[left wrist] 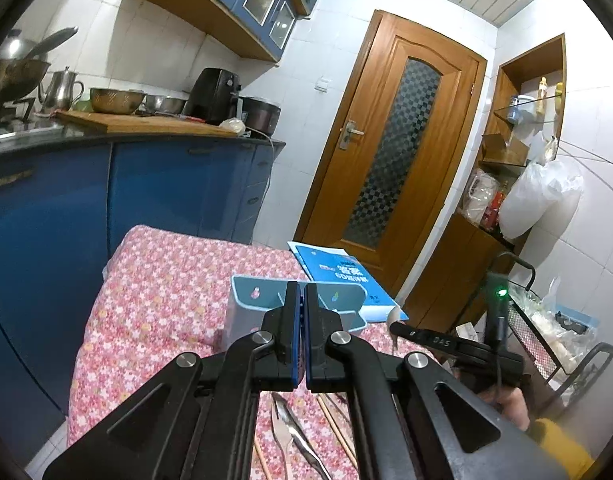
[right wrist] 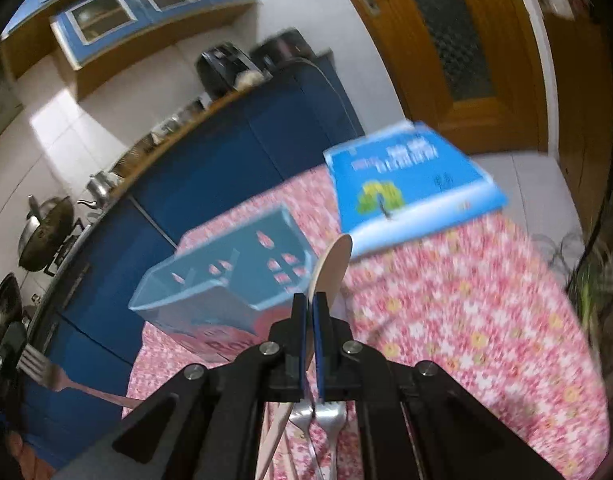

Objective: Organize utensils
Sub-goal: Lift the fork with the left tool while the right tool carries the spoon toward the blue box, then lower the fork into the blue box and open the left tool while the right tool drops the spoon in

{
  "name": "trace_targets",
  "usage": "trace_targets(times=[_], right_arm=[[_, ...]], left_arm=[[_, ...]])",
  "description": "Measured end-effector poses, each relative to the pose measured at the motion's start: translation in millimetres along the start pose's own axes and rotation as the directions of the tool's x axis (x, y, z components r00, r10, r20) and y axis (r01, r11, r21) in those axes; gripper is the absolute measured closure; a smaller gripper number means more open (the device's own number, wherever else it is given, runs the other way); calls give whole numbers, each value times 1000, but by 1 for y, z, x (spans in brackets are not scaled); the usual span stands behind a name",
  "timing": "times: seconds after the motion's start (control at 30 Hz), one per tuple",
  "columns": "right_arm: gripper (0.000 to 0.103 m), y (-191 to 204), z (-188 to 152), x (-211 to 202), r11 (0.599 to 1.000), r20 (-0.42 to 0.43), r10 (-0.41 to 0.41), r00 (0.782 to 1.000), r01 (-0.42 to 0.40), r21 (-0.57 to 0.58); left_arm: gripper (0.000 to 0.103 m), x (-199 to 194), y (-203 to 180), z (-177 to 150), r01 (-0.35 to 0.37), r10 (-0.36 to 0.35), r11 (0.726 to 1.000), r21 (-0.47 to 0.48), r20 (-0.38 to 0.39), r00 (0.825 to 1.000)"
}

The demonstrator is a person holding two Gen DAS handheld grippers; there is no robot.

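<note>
Your right tongs (right wrist: 309,308) are pinched on a pale wooden spoon (right wrist: 333,266), bowl up, just beside the light blue utensil holder (right wrist: 230,276) on the floral tabletop (right wrist: 466,312). Your left tongs (left wrist: 302,300) are nearly closed; the fork (right wrist: 42,372) shows at them in the right view, the grip itself hidden. More utensils (left wrist: 294,436) lie below. Blue book (left wrist: 338,276) sits behind the holder.

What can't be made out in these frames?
- Holder inside: left wrist, left gripper blocks it; right wrist, motion blur.
- Utensils on the cloth: count hidden under both gripper bodies.
- Fork: right wrist, edge cuts off what holds it.
- Spoon handle: hidden inside the right gripper.
</note>
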State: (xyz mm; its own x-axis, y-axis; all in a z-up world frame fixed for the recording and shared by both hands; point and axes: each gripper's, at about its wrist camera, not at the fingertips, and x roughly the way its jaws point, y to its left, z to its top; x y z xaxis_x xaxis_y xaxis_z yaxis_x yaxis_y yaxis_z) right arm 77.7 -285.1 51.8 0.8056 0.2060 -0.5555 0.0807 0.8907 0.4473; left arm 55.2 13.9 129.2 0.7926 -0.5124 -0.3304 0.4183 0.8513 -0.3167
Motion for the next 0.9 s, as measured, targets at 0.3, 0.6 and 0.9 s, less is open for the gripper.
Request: trace_targets(times=[0.3, 0.6, 0.9], right_arm=[[98, 37, 7, -21, 987, 108, 8, 994, 10, -159], [98, 71, 28, -33, 962, 222, 13, 975, 48, -270], [98, 88, 46, -22, 928, 321, -10, 947, 129, -350]], left_arm=[[103, 12, 8, -2, -39, 39, 999, -9, -32, 999], [103, 17, 22, 21, 16, -17, 995, -98, -16, 1000], [103, 31, 13, 83, 106, -100, 985, -136, 45, 994]])
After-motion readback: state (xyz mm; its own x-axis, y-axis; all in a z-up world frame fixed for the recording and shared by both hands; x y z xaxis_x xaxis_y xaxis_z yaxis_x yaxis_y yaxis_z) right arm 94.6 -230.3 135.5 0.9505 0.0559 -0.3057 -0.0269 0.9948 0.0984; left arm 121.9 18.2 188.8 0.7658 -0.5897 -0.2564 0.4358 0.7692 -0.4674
